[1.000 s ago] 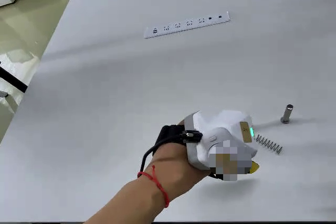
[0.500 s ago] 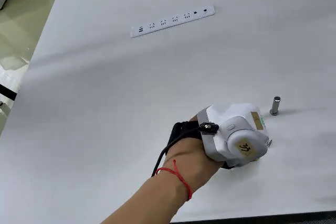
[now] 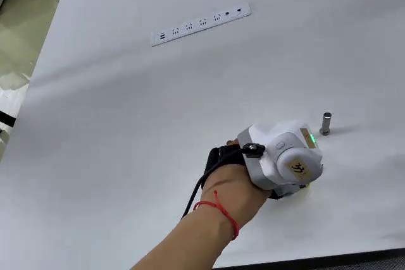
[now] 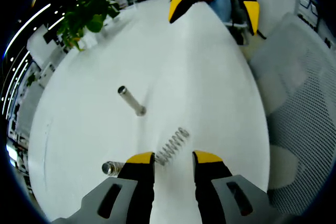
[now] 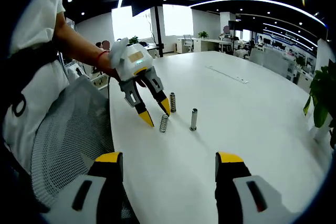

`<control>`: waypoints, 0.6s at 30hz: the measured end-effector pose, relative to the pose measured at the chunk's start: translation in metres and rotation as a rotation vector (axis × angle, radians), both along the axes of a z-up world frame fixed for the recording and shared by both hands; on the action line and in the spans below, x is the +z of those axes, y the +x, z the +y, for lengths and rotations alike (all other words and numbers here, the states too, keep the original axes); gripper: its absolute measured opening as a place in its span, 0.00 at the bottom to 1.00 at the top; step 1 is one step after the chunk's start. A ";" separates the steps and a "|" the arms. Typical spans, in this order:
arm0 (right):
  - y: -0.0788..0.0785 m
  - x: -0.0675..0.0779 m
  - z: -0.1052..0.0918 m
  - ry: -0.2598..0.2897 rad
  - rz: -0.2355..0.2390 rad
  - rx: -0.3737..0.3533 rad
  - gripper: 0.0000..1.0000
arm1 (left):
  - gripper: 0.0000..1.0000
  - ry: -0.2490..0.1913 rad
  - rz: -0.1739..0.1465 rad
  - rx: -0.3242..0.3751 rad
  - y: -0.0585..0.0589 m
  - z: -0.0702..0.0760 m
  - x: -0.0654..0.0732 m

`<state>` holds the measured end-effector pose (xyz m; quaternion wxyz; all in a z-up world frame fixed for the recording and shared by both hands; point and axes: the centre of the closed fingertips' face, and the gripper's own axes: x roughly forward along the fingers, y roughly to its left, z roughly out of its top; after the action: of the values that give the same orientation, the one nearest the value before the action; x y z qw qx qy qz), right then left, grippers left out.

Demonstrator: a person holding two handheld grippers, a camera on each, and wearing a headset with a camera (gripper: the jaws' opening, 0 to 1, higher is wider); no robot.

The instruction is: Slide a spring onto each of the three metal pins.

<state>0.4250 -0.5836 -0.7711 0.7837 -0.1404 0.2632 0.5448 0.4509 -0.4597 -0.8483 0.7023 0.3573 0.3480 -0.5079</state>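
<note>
While the loose spring [image 4: 172, 145] lies flat on the white counter [image 4: 210, 77] just beside the bare pin [image 4: 131, 99], the left gripper [image 4: 174, 157] sits over one end of it. Its jaws are partly open, one tip on each side, nothing clamped. The bare pin stands upright. A second pin [image 5: 172, 102] stands near the bare pin, just past the left gripper's jaws; it looks coiled, can't confirm. The right gripper [image 5: 168, 157] hovers well apart from the bare pin, jaws spread wide, empty. A power strip [image 3: 201, 24] lies well apart from the bare pin, across the counter.
</note>
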 end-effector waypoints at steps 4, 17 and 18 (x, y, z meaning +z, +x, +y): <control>0.001 0.001 -0.001 0.005 -0.003 -0.007 0.72 | 0.27 0.010 0.008 0.009 -0.004 0.003 -0.002; -0.004 -0.003 -0.001 -0.002 0.003 0.004 0.72 | 0.21 -0.005 0.031 0.065 -0.010 0.012 -0.004; -0.005 -0.003 -0.001 -0.003 0.004 0.007 0.73 | 0.19 -0.004 0.030 0.062 -0.010 0.011 -0.004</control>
<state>0.4203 -0.5848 -0.7743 0.7812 -0.1412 0.2650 0.5473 0.4411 -0.4482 -0.8527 0.7131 0.3372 0.3687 -0.4918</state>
